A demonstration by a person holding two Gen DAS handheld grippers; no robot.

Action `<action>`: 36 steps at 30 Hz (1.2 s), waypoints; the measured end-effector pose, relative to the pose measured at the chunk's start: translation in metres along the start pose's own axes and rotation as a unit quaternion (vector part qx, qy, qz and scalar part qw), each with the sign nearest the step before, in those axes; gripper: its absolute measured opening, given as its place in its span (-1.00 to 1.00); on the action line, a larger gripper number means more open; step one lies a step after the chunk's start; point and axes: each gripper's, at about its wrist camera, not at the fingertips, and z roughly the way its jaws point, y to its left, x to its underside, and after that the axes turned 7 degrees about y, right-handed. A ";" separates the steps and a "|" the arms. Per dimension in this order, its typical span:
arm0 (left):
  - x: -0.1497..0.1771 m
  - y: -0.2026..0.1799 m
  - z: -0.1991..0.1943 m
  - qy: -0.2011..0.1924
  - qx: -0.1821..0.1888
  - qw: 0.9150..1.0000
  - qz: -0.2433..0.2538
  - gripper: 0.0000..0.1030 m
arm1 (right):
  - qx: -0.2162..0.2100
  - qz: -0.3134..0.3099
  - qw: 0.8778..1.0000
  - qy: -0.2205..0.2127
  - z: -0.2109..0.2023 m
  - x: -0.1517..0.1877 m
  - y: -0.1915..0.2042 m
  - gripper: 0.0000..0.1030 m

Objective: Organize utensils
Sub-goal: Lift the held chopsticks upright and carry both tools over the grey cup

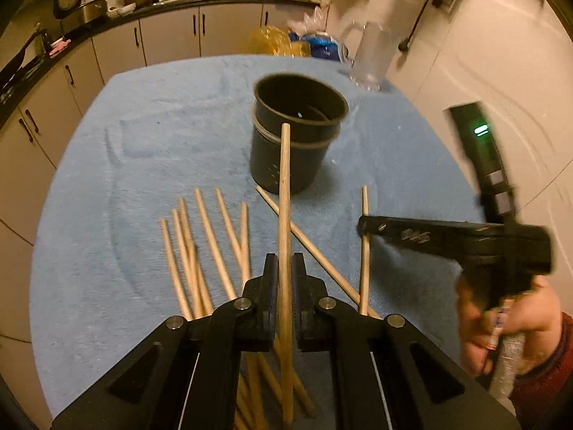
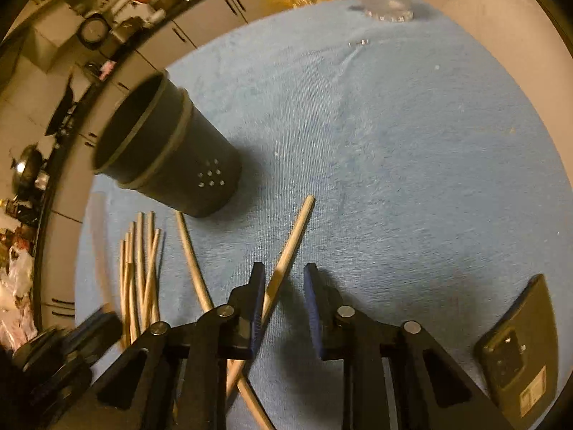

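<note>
The left gripper (image 1: 284, 279) clamps one chopstick (image 1: 284, 193), the right gripper (image 2: 284, 286) gapes over another (image 2: 292, 240), and the holder (image 1: 297, 122) looks empty.

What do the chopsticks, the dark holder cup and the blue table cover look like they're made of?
Chopsticks: likely bamboo or wood, pale tan and matte, with a faint lengthwise grain; unvarnished by the look.
Holder cup: probably moulded plastic, dark and matte, with a stepped rim and small drain holes low on its wall.
Table cover: soft fabric like terry or fleece, with a fuzzy nap and brush marks.
</note>
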 end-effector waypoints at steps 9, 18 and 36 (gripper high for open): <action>-0.001 0.014 -0.027 -0.033 0.004 0.999 -0.006 -0.87 | -0.012 -0.003 1.000 -0.010 -0.013 0.007 0.010 -0.87; -0.002 0.009 -0.056 -0.068 0.000 0.998 -0.008 -0.87 | -0.097 -0.028 0.988 -0.118 -0.100 0.042 0.015 -0.87; -0.036 0.002 -0.123 -0.135 -0.023 0.991 -0.002 -0.88 | -0.140 -0.051 0.953 -0.263 -0.208 0.046 0.030 -0.87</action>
